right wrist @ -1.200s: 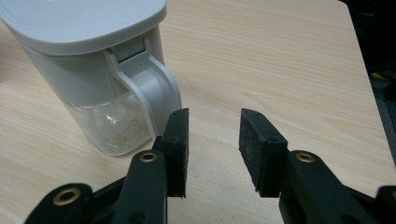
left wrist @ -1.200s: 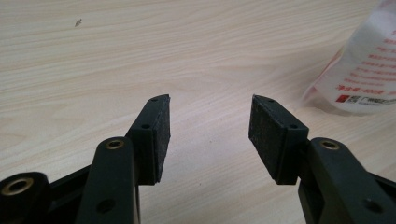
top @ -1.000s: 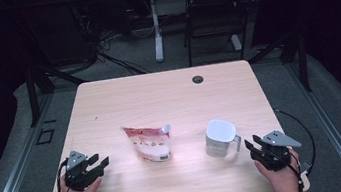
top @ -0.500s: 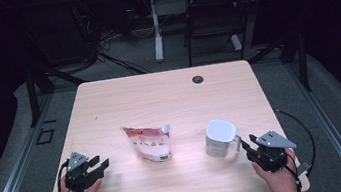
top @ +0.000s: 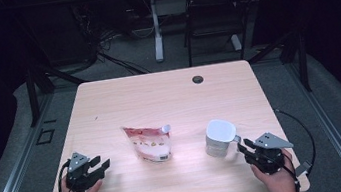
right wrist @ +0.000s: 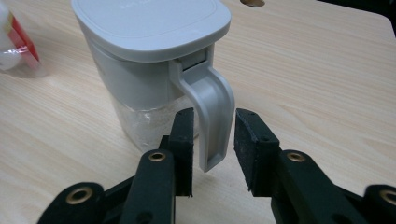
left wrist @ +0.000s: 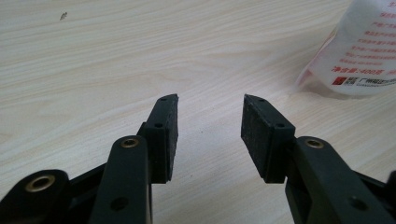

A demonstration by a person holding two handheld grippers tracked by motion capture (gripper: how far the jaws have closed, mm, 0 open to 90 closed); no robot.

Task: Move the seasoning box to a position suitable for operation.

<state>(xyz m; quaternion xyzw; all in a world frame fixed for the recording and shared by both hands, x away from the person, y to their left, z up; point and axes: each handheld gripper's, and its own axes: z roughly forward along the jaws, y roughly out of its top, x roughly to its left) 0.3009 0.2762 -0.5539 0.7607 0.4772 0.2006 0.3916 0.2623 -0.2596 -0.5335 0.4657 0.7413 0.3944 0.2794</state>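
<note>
A white jug (top: 219, 137) with a grey lid and a side handle (right wrist: 215, 112) stands at the table's front right. My right gripper (top: 244, 146) sits just behind it. In the right gripper view its jaws (right wrist: 214, 114) straddle the handle and have just been closing, with thin gaps still showing beside the pads. A red-and-white spouted pouch (top: 148, 142) lies flat in the middle of the table. At the front left my left gripper (top: 101, 164) rests open on the wood, nothing between its pads (left wrist: 259, 126), with the pouch (left wrist: 359, 51) ahead to its right.
The light wooden table (top: 169, 101) has a cable hole (top: 198, 79) near its far edge. A dark chair (top: 220, 18) and another table's legs stand beyond it. Cables trail from both grippers over the front edge.
The right gripper has edged toward the jug, so the handle now lies between its jaws, and the jaws have narrowed. The left gripper, pouch and jug have stayed put.
</note>
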